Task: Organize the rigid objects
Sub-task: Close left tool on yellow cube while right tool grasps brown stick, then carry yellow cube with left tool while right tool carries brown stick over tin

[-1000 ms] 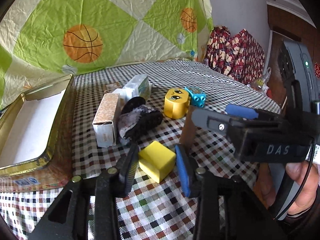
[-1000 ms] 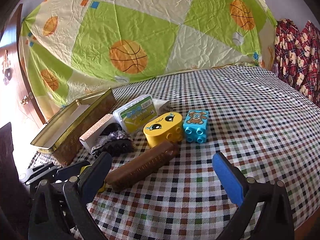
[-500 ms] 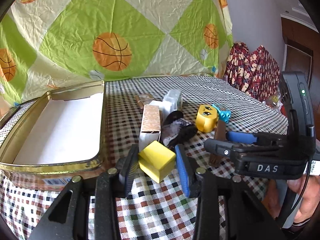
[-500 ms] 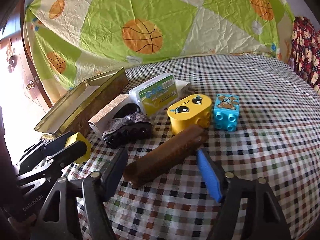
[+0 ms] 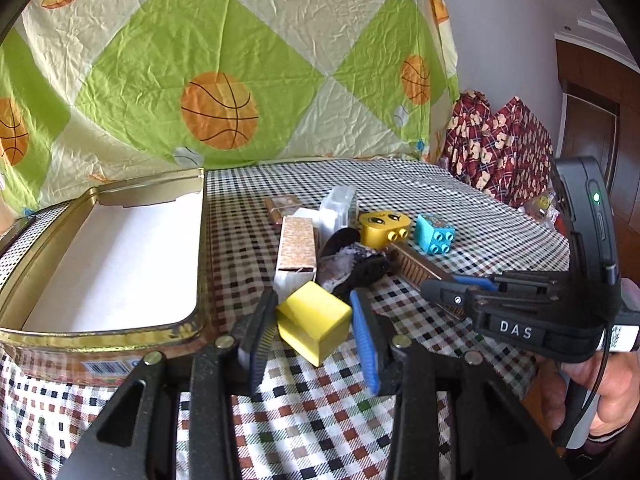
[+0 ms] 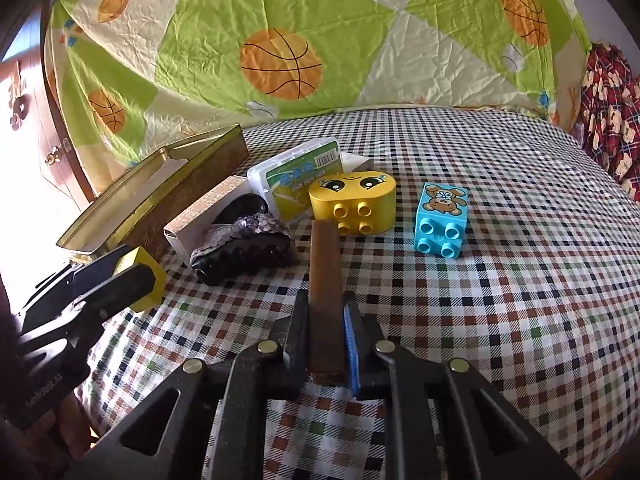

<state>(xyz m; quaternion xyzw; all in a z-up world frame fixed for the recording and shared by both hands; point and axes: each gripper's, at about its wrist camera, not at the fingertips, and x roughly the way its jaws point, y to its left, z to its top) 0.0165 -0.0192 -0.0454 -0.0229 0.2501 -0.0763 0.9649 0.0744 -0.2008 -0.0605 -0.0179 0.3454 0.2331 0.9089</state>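
Yellow block (image 5: 314,322) pinched in the left hand-held gripper (image 5: 312,326), pads pressed on both sides, held just off the checkered surface (image 5: 400,184) right beside the near corner of the gold tin (image 5: 100,338). Tin open, white inside, nothing visible in it. Same block seen poking out of the left one's black fingers at the left edge of the right wrist view.

Right hand-held gripper (image 6: 326,334) clamped on the near end of the brown bar (image 6: 325,276), jaws just closed in on it. Bar pointing straight away, far end almost touching the yellow face brick (image 6: 352,206). Can't tell if the bar is lifted or lying flat.

Rest of the pile on the surface: blue monkey brick (image 6: 440,220) just right of the face brick, white plastic case (image 6: 298,178) with a green label leaning behind it, long cardboard box (image 6: 204,214) next to the tin, and a dark sequined hair clip (image 6: 244,250) between box and bar. Small brown box (image 5: 282,208) further back, only visible from the left wrist. Bit of a hand (image 5: 600,396) at lower right there, gripping the right handle.
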